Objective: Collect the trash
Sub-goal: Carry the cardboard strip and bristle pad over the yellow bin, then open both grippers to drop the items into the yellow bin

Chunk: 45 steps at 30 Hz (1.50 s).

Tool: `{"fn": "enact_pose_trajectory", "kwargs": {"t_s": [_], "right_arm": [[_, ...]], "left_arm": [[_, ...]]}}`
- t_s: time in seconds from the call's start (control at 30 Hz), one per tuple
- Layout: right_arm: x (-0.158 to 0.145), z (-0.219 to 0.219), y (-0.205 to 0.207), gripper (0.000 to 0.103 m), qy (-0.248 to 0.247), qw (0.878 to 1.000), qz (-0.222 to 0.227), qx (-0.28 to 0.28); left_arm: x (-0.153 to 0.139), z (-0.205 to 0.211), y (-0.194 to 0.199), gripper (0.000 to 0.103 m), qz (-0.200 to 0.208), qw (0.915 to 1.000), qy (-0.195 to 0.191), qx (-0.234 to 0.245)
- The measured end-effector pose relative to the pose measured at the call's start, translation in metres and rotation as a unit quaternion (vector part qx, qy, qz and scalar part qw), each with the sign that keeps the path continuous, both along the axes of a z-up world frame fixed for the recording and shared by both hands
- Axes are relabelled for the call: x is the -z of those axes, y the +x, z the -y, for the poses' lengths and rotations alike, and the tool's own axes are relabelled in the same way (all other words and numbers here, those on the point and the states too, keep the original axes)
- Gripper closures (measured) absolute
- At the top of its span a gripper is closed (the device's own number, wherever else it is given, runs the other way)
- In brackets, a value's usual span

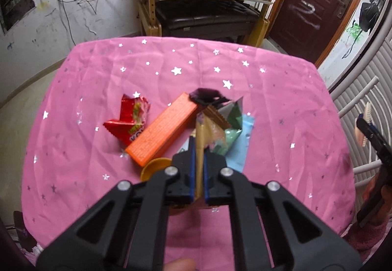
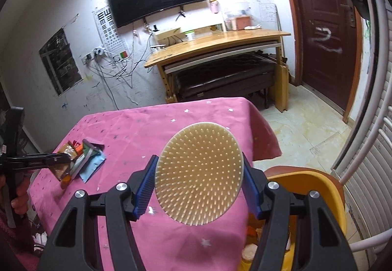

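My left gripper (image 1: 199,148) is shut on a thin tan snack wrapper (image 1: 201,133), which stands edge-on between the blue pads above the trash pile. The right wrist view shows that gripper (image 2: 66,159) at the left with the brownish wrapper (image 2: 62,169) hanging from it. The pile holds an orange box (image 1: 164,131), a red wrapper (image 1: 132,116), a green and silver wrapper (image 1: 232,114), a light blue wrapper (image 1: 241,146) and an orange round lid (image 1: 154,168). My right gripper (image 2: 199,158) is shut on a round beige bristle brush (image 2: 198,173), held over the table's right side.
A pink star-printed cloth (image 1: 281,111) covers the table. A yellow bin (image 2: 306,182) with trash inside stands just past the table's right edge, beside white slatted rails (image 2: 367,173). Behind are a wooden desk (image 2: 220,43), a dark bench and a brown door (image 2: 325,25).
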State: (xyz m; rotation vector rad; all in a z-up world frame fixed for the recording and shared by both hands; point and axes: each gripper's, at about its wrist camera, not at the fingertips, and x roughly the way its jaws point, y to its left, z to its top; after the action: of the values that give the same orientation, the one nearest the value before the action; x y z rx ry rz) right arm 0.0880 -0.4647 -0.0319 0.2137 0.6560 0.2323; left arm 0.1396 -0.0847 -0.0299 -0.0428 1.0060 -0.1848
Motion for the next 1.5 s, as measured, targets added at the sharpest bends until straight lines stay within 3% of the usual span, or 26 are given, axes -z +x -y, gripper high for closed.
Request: {"fn": "enact_pose_trajectory", "kwargs": {"t_s": [0.37,0.57,0.73,1.1,1.23,1.43,1.47,1.5], "right_arm": [[0.017,0.044,0.002,0.046,0.004,0.998,-0.021,0.061],[0.032,0.068,0.003,0.045,0.004,0.995,-0.04,0.089],[0.047,0.086,0.003,0.045,0.001,0.992,-0.061,0.109],[0.068,0.121,0.001,0.041,0.02,0.987,-0.088,0.134],[0.071,0.131,-0.001,0.039,0.023,0.984,-0.092,0.148],[0.071,0.174,-0.022,0.039,0.06,0.972,-0.079,0.215],[0.071,0.182,-0.026,0.039,0.068,0.969,-0.074,0.226],[0.07,0.187,-0.03,0.039,0.074,0.967,-0.07,0.233]], "left_arm": [[-0.031,0.038,-0.01,0.099,0.032,0.9983,-0.009,0.047],[-0.04,0.097,-0.01,0.099,0.034,0.9938,-0.01,0.105],[-0.042,0.164,-0.015,0.099,0.031,0.9852,-0.006,0.168],[-0.017,0.269,-0.01,0.099,0.007,0.9711,0.008,0.239],[-0.005,0.298,-0.004,0.099,-0.016,0.967,-0.008,0.254],[0.008,0.337,-0.005,0.099,-0.028,0.9591,-0.03,0.28],[0.01,0.342,-0.005,0.098,-0.029,0.9582,-0.029,0.283],[0.012,0.346,-0.006,0.088,-0.03,0.9582,-0.027,0.283]]}}
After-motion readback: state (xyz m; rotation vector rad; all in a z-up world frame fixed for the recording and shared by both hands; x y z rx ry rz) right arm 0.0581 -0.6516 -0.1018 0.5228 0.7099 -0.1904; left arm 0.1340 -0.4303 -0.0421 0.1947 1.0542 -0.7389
